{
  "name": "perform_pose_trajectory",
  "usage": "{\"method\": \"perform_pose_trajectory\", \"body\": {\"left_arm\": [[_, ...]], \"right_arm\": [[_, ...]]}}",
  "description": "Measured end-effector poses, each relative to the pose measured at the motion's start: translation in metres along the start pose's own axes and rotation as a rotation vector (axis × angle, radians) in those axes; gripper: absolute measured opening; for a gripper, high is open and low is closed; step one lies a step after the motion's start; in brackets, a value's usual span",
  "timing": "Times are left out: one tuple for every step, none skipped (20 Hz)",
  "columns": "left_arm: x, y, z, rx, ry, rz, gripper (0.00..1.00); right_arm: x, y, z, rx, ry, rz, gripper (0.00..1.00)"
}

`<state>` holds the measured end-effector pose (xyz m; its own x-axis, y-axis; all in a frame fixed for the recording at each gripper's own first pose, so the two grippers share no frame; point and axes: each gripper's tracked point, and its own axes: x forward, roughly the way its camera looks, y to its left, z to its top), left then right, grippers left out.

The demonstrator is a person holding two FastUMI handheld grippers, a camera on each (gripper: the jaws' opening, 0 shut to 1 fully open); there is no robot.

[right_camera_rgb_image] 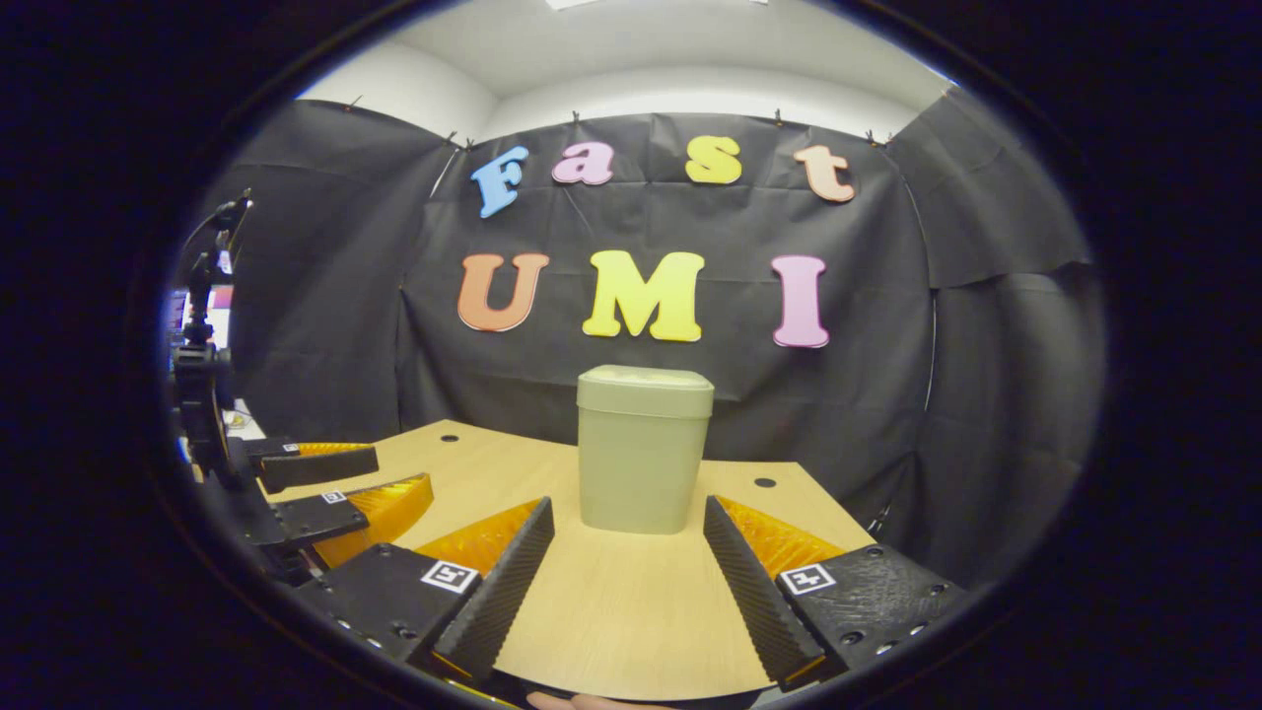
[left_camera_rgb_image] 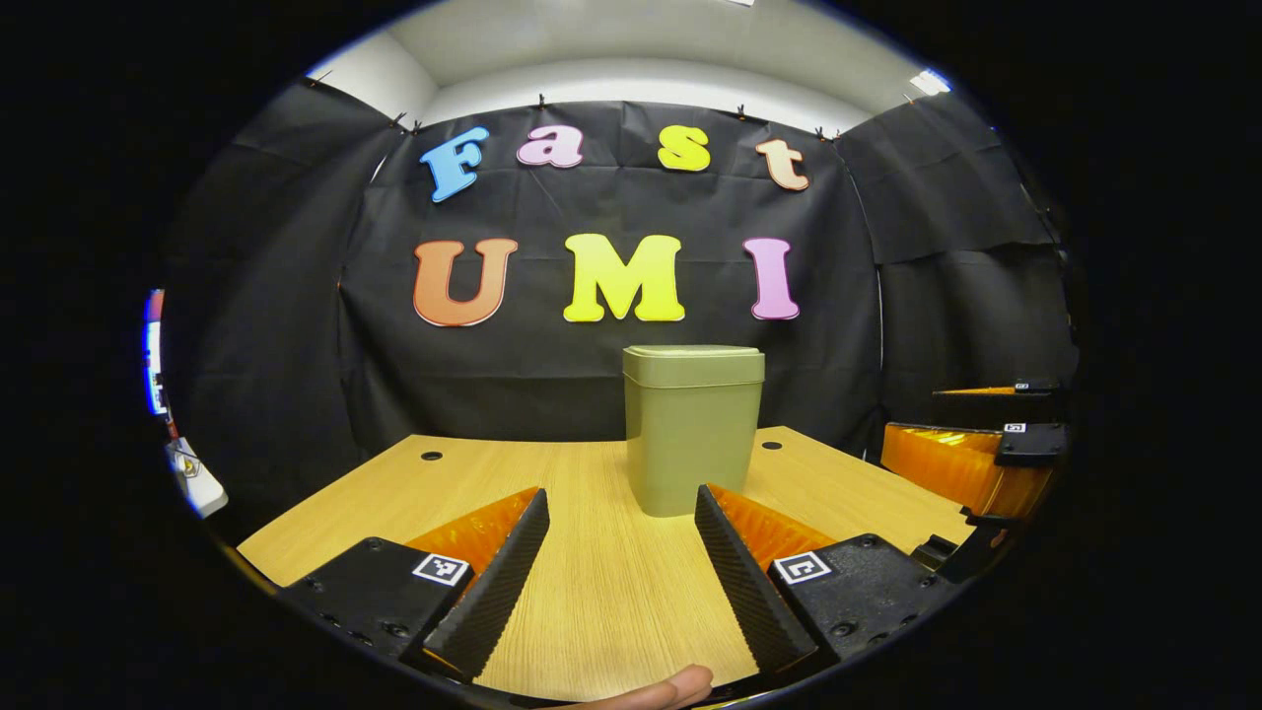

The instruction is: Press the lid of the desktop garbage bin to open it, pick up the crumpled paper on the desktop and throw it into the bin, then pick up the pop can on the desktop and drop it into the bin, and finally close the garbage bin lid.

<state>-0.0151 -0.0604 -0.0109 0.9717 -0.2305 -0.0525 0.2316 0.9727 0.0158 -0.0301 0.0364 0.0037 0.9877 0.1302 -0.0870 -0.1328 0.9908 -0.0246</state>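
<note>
An olive-green garbage bin (left_camera_rgb_image: 692, 434) (right_camera_rgb_image: 641, 454) stands upright on the wooden desktop (left_camera_rgb_image: 601, 572) (right_camera_rgb_image: 611, 611), its lid down. My left gripper (left_camera_rgb_image: 621, 513) hovers open in front of the bin with nothing between its fingers. My right gripper (right_camera_rgb_image: 627, 521) is open too, a short way before the bin and likewise holding nothing. In the left gripper view the right gripper (left_camera_rgb_image: 986, 434) shows at the right edge. In the right gripper view the left gripper (right_camera_rgb_image: 335, 483) shows at the left edge.
Two round cable holes (left_camera_rgb_image: 431, 456) (left_camera_rgb_image: 771, 446) sit in the desktop near its far edge. Black cloth walls close in the booth behind and at both sides. A fingertip (left_camera_rgb_image: 670, 688) shows at the bottom of the left gripper view.
</note>
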Motion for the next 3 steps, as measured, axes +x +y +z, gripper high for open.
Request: {"method": "perform_pose_trajectory", "body": {"left_arm": [[-0.0001, 0.0019, -0.0001, 0.002, -0.003, 0.006, 0.96], [0.0001, 0.0025, 0.0005, -0.002, -0.006, 0.007, 0.96], [-0.001, 0.0024, 0.0, -0.005, -0.005, 0.007, 0.96]], "right_arm": [[0.0001, 0.0011, -0.0001, -0.004, -0.001, 0.0, 0.95], [0.0008, 0.004, 0.0003, -0.008, -0.002, 0.003, 0.95], [0.0007, 0.005, 0.001, -0.011, -0.003, 0.004, 0.95]]}}
